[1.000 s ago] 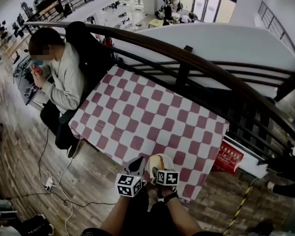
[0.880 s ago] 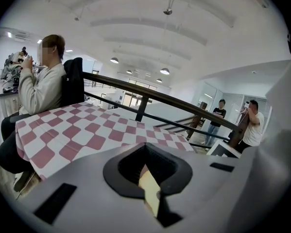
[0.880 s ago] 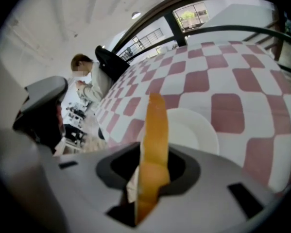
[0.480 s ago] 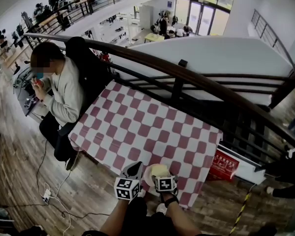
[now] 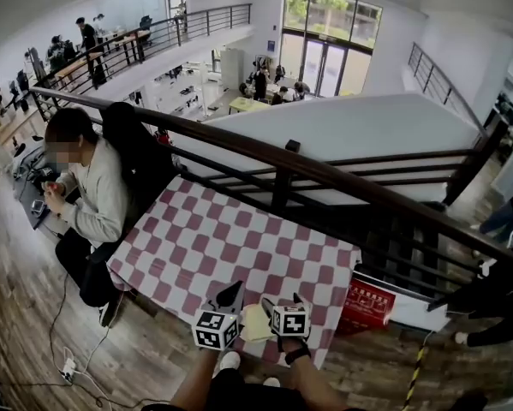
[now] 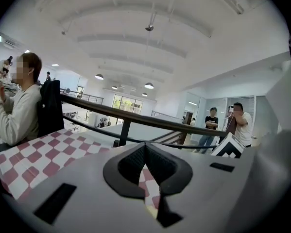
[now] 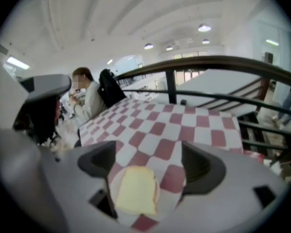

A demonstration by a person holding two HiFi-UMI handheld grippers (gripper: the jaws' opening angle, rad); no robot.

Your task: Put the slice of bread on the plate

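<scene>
The pale yellow slice of bread (image 7: pixel 134 190) already lies flat on the small round white plate (image 7: pixel 158 192). The plate sits on the red-and-white checked tablecloth (image 5: pixel 239 238), close to the table's near edge and just in front of the person holding the tools. The right gripper (image 7: pixel 150 160) hangs above it, tilted downward, its jaws spread wide with the slice showing between and below them. No pad touches bread or plate, so it holds nothing. In the right gripper view the slice's longer side runs roughly along the line the gripper points, a little toward the left-hand jaw. The left gripper (image 6: pixel 145 148) is just beside the right one, on the plate's left, pointing nearly level over the cloth; its jaw tips meet with nothing between them. The right hand is the nearer to the bread. By my reading the placing is done and only drawing clear remains. Up and back looks safest, since little cloth lies between plate and near edge and a nudge could push it off. Beyond the plate there is open cloth as far as the dark curved railing (image 5: pixel 325 174) — a seated person in a light top (image 5: pixel 98 197) is at the far left corner, well apart.
</scene>
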